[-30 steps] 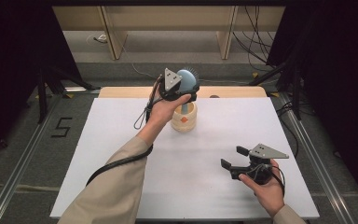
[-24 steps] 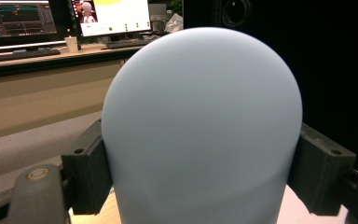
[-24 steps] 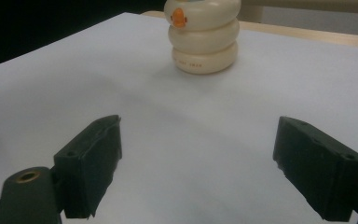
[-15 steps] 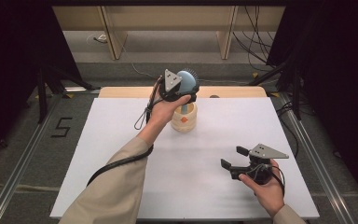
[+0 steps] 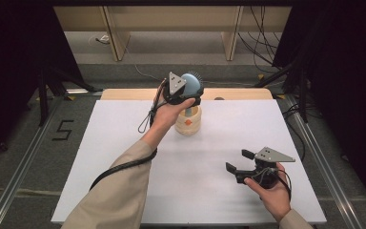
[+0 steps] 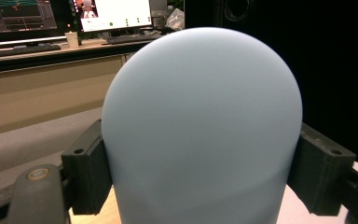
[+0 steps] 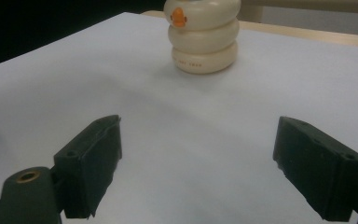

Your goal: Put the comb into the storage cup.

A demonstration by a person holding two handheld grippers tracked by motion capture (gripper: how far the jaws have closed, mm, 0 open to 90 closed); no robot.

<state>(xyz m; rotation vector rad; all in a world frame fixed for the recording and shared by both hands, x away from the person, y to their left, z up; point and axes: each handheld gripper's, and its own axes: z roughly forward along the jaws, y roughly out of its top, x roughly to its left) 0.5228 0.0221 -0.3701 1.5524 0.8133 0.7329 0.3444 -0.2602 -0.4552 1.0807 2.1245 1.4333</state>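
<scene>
The left claw (image 5: 190,93) grips a blue brush (image 6: 200,126) above the cream holder (image 5: 188,121); the right claw (image 5: 240,161) rests open, empty.

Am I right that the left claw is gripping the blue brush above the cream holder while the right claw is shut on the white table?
Not quite. The right claw is open: in the right gripper view its jaws stand wide apart with nothing between them. The rest holds: the left claw grips the blue brush above the cream holder, over the white table.
</scene>
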